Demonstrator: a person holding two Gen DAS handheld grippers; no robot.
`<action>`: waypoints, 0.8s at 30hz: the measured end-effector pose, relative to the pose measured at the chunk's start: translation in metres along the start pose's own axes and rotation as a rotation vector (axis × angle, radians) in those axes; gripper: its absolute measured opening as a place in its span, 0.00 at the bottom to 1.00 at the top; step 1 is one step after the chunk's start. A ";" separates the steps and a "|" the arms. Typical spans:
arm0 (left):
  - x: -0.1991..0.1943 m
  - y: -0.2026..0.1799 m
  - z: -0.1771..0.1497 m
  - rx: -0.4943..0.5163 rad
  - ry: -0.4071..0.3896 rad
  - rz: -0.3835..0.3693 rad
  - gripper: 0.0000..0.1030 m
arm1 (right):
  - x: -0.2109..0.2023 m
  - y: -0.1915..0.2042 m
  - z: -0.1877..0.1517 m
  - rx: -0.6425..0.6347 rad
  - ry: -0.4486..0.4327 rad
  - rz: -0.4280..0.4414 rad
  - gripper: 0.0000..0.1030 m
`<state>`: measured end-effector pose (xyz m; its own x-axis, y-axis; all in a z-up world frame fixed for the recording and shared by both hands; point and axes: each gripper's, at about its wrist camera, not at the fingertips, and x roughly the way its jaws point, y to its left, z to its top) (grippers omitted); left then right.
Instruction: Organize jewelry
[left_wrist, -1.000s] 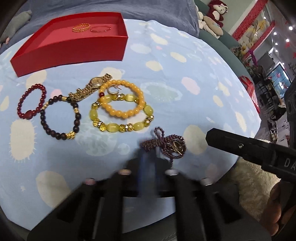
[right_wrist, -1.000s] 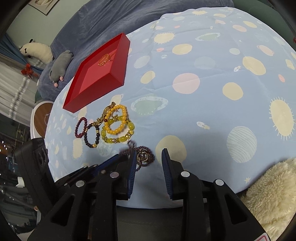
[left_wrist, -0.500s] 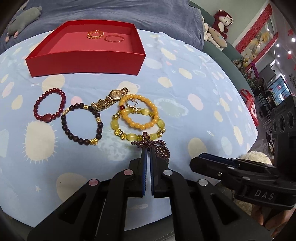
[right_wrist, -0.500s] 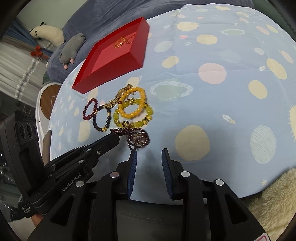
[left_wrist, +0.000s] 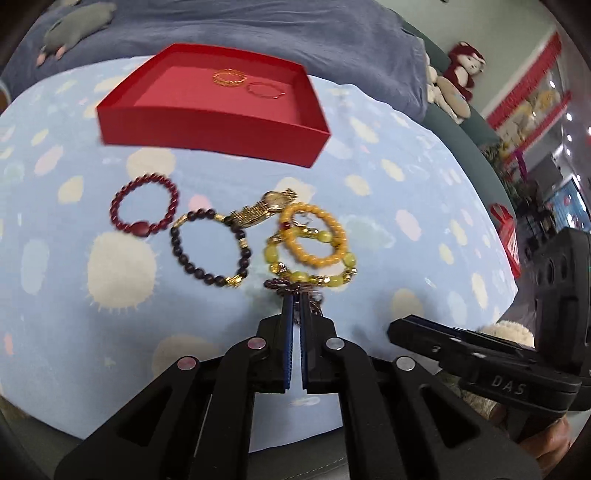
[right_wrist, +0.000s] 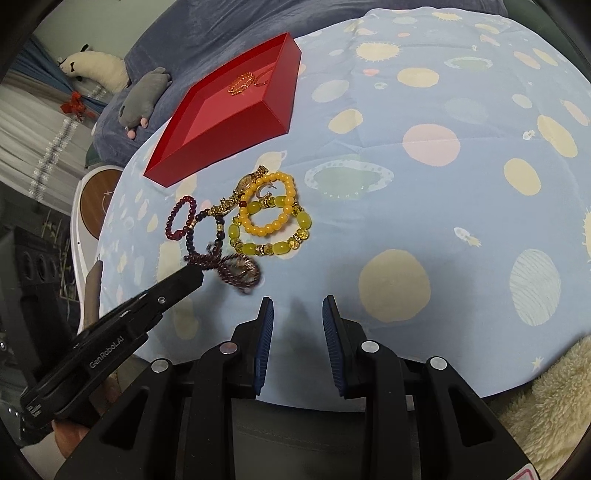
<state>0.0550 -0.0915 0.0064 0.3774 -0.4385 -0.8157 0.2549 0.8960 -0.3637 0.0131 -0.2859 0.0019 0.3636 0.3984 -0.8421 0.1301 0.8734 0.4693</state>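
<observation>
The left gripper is clamped on one end of the purple strand; the rest trails past its tips toward the right gripper, whose fingers stand apart with nothing between them, just short of the strand. Beyond lie the yellow bracelets, the watch, two dark bracelets and the red tray with two rings.

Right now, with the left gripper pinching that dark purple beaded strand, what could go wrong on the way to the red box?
The left gripper grips only one end of the purple strand, so the loose coils could slip free or swing.

The strand lies next to the yellow-green bracelet and dark bead bracelet; dragging could snag and shift them.

The red box already holds two gold rings; a careless drop may tangle with them.
</observation>
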 end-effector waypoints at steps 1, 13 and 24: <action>0.000 0.002 -0.001 -0.004 0.003 0.004 0.03 | 0.000 0.000 0.000 0.000 -0.002 -0.001 0.27; 0.004 0.011 -0.003 -0.025 0.001 0.065 0.31 | 0.009 0.012 0.001 -0.043 0.012 0.007 0.27; 0.020 0.030 -0.003 -0.040 0.032 0.085 0.18 | 0.029 0.037 0.008 -0.122 0.043 0.052 0.27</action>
<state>0.0676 -0.0728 -0.0219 0.3676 -0.3592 -0.8578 0.1869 0.9321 -0.3102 0.0354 -0.2444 -0.0031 0.3264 0.4533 -0.8294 -0.0024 0.8779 0.4788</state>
